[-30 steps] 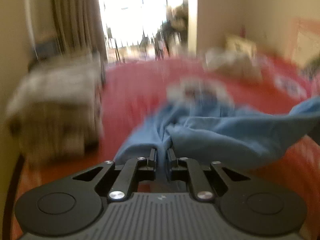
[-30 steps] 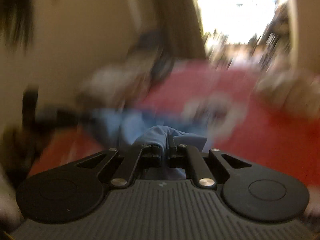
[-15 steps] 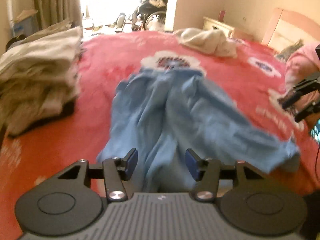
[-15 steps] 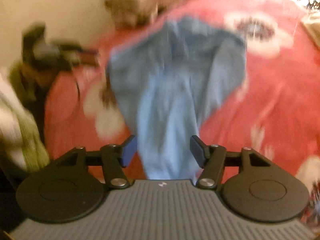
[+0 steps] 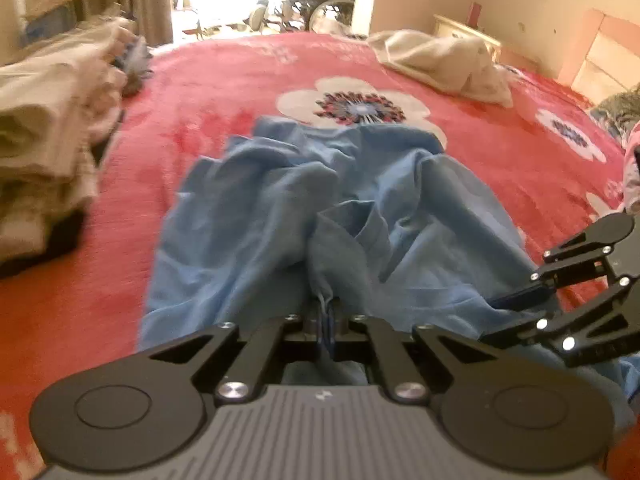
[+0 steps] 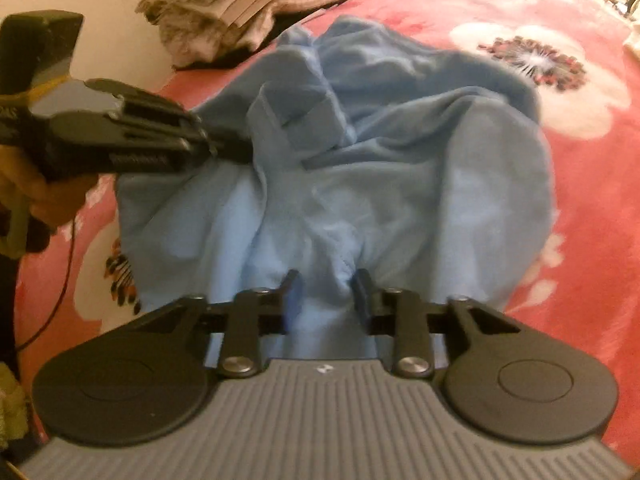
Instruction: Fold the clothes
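A crumpled light-blue garment [image 5: 280,216] lies spread on the red flowered blanket [image 5: 200,88]. My left gripper [image 5: 326,314] is shut on a small pinch of the garment's near edge; in the right wrist view it [image 6: 224,152] bites the cloth from the left, with a hand behind it. My right gripper [image 6: 326,294] is closing, its jaws still apart, with a soft fold of the blue garment [image 6: 400,152] lying between the pads. In the left wrist view the right gripper [image 5: 492,317] sits low at the garment's right side.
A stack of folded pale clothes [image 5: 44,140] [image 6: 240,8] sits at the bed's left side. A beige crumpled garment [image 5: 444,60] lies at the far right, near a bedside cabinet [image 5: 464,30] and the headboard [image 5: 604,52]. A bright doorway lies beyond the bed.
Both grippers let the garment go, opened wide and came down onto it where it lies on the bed. The left has shut on the near edge; the right's jaws have narrowed around a fold.
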Demonstrator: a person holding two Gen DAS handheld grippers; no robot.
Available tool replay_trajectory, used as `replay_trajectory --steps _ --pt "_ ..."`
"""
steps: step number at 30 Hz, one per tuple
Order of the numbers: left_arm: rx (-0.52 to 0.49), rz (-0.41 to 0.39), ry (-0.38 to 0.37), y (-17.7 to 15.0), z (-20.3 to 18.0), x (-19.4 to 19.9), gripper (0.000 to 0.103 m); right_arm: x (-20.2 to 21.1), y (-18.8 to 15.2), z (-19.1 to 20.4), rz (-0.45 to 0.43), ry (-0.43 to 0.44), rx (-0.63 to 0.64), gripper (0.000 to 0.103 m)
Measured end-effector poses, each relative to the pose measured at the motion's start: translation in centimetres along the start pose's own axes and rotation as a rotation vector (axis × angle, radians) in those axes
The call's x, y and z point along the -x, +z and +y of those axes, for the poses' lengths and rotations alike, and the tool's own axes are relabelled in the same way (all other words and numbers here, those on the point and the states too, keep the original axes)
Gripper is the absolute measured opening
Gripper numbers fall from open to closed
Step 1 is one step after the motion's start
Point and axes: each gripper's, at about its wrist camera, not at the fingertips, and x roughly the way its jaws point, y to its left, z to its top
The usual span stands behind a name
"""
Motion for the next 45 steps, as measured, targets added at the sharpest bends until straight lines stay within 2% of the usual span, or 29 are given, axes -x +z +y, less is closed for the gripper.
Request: replay_trajectory --steps 1,6,11,13,16,18,20,23,25,26,27,28,29,31,33,36,40,43,44,45 --pt "0.014 -0.004 0.000 -0.2 0.4 0.9 0.004 0.6 -0.2 0.2 -0.009 0.021 0.001 0.010" --pt "0.087 -0.004 0.010 -2.4 2.6 5.3 0.004 3.7 -1.1 3.1 -0.095 0.191 0.052 0.007" --pt "0.161 0.049 -0.049 -5.8 4.5 8.8 0.009 3.5 -2.7 8.4 -0.047 0.327 0.137 0.006" --pt "0.209 0.062 -0.071 -7.2 5.1 10.1 0.016 2.3 -3.1 10.1 0.001 0.360 0.165 0.006" --pt "0.287 0.090 -0.138 -9.4 5.5 11.5 0.033 1.3 -4.1 12.6 0.064 0.405 0.217 0.006" --pt "0.319 0.112 -0.184 -10.7 5.2 11.7 0.052 0.8 -4.6 14.1 0.091 0.412 0.261 0.006" --pt "0.328 0.157 -0.230 -11.6 4.3 10.8 0.058 0.0 -5.1 15.5 0.136 0.392 0.310 0.006" --pt "0.342 0.210 -0.276 -12.3 3.4 8.7 0.059 -0.3 -5.7 16.8 0.197 0.356 0.372 0.012" --pt "0.345 0.225 -0.285 -12.4 3.2 7.8 0.059 0.7 -5.1 16.3 0.240 0.368 0.391 0.026" --pt "0.345 0.230 -0.287 -12.4 3.1 7.3 0.059 1.8 -4.7 15.7 0.235 0.380 0.388 0.030" --pt "0.342 0.234 -0.291 -12.3 3.0 7.0 0.059 3.1 -4.1 14.9 0.218 0.395 0.375 0.036" --pt "0.336 0.237 -0.299 -12.1 2.9 6.8 0.060 4.3 -3.5 13.8 0.195 0.407 0.344 0.047" --pt "0.329 0.240 -0.307 -11.9 2.9 6.5 0.064 5.5 -2.8 12.6 0.170 0.419 0.311 0.054" --pt "0.307 0.278 -0.314 -11.7 2.5 5.8 0.068 6.9 -1.1 9.7 0.069 0.408 0.190 0.079" --pt "0.264 0.302 -0.297 -11.8 1.6 5.4 0.068 6.3 0.7 6.1 -0.029 0.378 -0.022 0.089" --pt "0.204 0.300 -0.275 -11.9 0.5 5.3 0.072 2.4 2.7 1.5 -0.042 0.359 -0.330 0.089" --pt "0.180 0.299 -0.253 -12.0 -0.4 5.3 0.072 -2.7 4.6 -1.0 0.006 0.309 -0.480 0.087" --pt "0.192 0.292 -0.238 -12.1 -0.6 5.3 0.059 -5.2 5.8 -0.7 0.032 0.321 -0.506 0.079" --pt "0.191 0.289 -0.228 -12.2 -0.7 5.2 0.050 -6.0 6.1 -0.2 0.033 0.316 -0.501 0.075" --pt "0.186 0.286 -0.214 -12.3 -0.7 5.2 0.043 -6.3 6.4 0.2 0.031 0.307 -0.487 0.063"
